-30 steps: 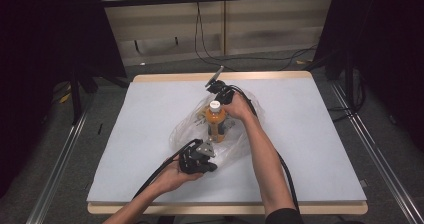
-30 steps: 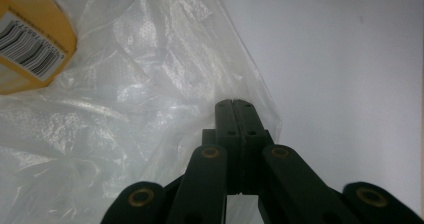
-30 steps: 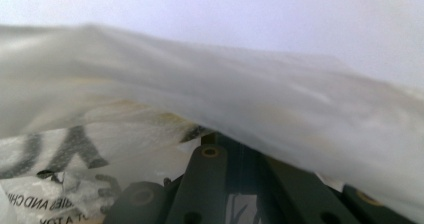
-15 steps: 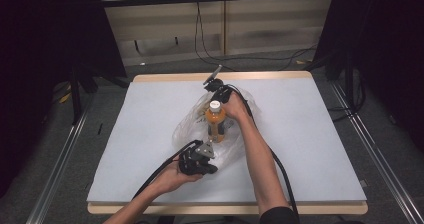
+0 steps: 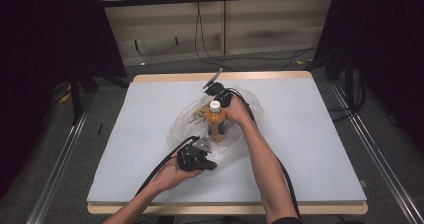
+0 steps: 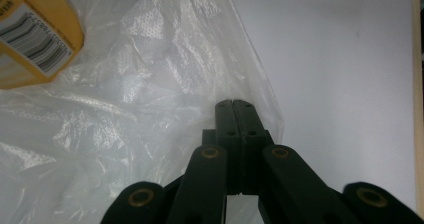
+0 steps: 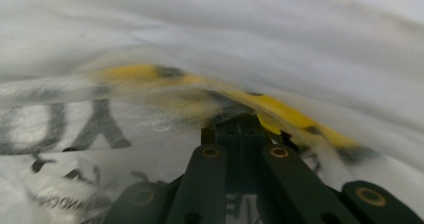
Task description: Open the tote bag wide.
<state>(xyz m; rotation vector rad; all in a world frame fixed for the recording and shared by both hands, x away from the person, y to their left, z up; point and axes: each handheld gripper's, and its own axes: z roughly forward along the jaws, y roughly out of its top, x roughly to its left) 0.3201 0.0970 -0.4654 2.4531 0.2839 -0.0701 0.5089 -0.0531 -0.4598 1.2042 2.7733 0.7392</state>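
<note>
A clear plastic bag [image 5: 192,121] lies crumpled in the middle of the table. An orange bottle [image 5: 216,124] with a white cap stands upright inside it. My left gripper [image 5: 211,164] is at the bag's near edge, and in the left gripper view its jaws [image 6: 234,105] are shut on the bag's film [image 6: 150,69], with the bottle's yellow label [image 6: 35,34] at the upper left. My right gripper [image 5: 212,95] is at the bag's far side, just behind the bottle. Its jaws [image 7: 243,120] are shut on film printed in yellow and black [image 7: 150,79].
The bag sits on a pale grey mat [image 5: 310,134] over a table with a wooden rim [image 5: 225,207]. Black cables trail from both grippers toward the near edge. Metal rails [image 5: 60,174] run along both sides of the table.
</note>
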